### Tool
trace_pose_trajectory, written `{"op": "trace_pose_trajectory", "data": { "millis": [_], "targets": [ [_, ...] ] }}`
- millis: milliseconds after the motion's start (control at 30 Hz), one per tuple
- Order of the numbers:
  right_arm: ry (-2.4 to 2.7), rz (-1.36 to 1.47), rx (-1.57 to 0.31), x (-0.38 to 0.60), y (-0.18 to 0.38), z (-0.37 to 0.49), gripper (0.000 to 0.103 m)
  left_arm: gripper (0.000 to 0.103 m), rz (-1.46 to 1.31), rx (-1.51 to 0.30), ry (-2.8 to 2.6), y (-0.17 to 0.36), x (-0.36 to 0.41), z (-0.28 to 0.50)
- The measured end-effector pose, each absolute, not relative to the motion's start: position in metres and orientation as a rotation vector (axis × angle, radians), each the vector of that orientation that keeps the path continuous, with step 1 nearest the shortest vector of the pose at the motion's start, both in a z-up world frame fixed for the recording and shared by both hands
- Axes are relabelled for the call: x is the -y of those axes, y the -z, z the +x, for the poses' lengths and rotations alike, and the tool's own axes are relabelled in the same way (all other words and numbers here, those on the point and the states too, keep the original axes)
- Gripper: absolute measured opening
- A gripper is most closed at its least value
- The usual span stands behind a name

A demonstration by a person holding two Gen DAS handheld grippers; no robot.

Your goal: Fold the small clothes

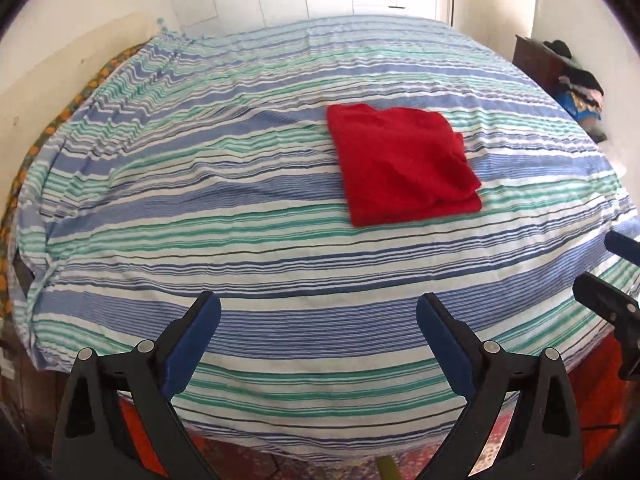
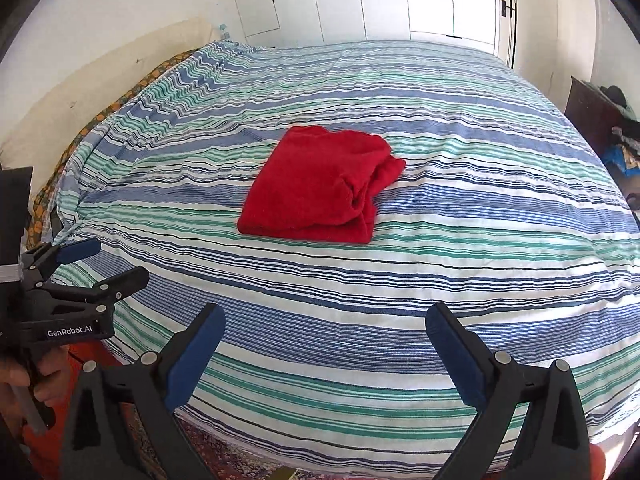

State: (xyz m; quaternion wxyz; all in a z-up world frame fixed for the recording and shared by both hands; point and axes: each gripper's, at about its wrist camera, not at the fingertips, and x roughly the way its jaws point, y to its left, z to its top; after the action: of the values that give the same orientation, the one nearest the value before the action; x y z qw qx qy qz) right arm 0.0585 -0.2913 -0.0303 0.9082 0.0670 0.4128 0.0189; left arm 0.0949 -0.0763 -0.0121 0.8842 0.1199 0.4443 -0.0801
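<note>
Fingers of the left gripper [image 1: 318,318] spread wide, blue pads facing each other, nothing between them; below them only striped sheet near the bed's near edge. Fingers of the right gripper [image 2: 325,330] likewise spread wide and empty, also over the near edge of the bed.

Neither gripper touches the garment.

Red garment [image 1: 402,164] lies folded into a rough rectangle on the bed [image 1: 200,216], around the middle of the mattress, well apart from both grippers. Top layer flat; the right-hand side shows stacked, slightly bunched folds, clearest in the right wrist view [image 2: 320,186]. One corner on that side sticks out a little past the rest.

Bed covered by a sheet striped blue, green and white, lightly wrinkled, most rumpled toward the far left corner. An orange-patterned cloth [image 2: 44,200] shows under the sheet along the left edge.

Right gripper enters the left wrist view at the right border, over the near right edge of the bed. Left gripper appears in the right wrist view at the left border [image 2: 80,264], a hand [image 2: 16,384] around its handle, "GenRobot.AI" readable on the body.

Beyond the far edge: white closet doors [image 2: 380,0]. Off the right edge: dark wooden furniture [image 1: 536,60] with a pile of mixed clothes [image 1: 576,84] on it.
</note>
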Motion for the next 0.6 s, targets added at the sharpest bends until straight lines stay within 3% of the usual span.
{"op": "trace_pose_trajectory", "data": {
  "millis": [467, 600],
  "targets": [
    [0.007, 0.029, -0.815, 0.256, -0.022, 0.013, 0.1, 0.099, 0.389, -0.748, -0.026, -0.035, 0.055, 0.056],
    [0.013, 0.003, -0.823, 0.252, -0.028, 0.004, 0.101, 0.099, 0.368, -0.807, 0.039, -0.04, 0.05, 0.048]
  ]
}}
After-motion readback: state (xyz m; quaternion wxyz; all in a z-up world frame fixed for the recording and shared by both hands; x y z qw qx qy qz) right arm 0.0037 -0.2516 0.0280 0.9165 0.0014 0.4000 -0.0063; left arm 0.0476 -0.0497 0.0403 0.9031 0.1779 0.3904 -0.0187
